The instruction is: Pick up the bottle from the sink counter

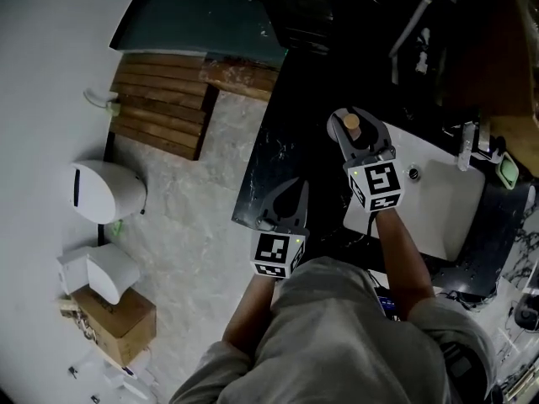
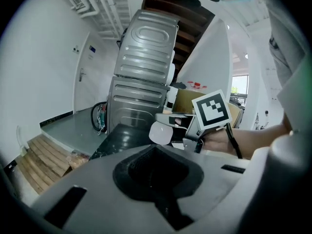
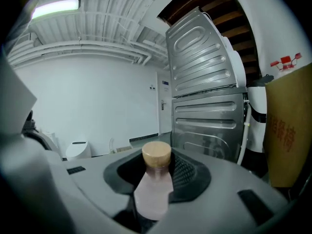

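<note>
Left gripper (image 1: 286,190) sits well left of the sink (image 1: 455,225), jaws pressed together on nothing. Right gripper (image 1: 354,118), just off the sink's left edge, is pinching the bottle (image 3: 155,182), so it's the nearer one. The bottle's upright, long axis vertical, cork cap up, and looks clear of the counter (image 1: 274,154).
</note>
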### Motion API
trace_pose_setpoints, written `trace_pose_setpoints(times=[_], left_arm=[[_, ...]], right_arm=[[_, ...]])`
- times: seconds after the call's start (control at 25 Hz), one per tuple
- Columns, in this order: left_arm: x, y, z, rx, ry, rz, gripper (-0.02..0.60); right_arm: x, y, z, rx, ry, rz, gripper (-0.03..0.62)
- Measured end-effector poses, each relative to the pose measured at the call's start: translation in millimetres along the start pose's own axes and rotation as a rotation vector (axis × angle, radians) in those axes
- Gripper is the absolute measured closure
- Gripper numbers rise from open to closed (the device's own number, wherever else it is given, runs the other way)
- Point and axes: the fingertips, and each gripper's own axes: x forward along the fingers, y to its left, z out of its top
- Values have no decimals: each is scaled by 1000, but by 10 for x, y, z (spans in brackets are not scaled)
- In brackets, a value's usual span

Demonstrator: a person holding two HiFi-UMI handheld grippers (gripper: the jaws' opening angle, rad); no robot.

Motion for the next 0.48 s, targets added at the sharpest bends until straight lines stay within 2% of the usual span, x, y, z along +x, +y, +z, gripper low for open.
trace_pose_setpoints(times=[0.48], left_arm=[[85, -57, 360, 38, -77, -130, 569]], right_arm=[[-633, -69, 148, 24, -7, -160, 462]])
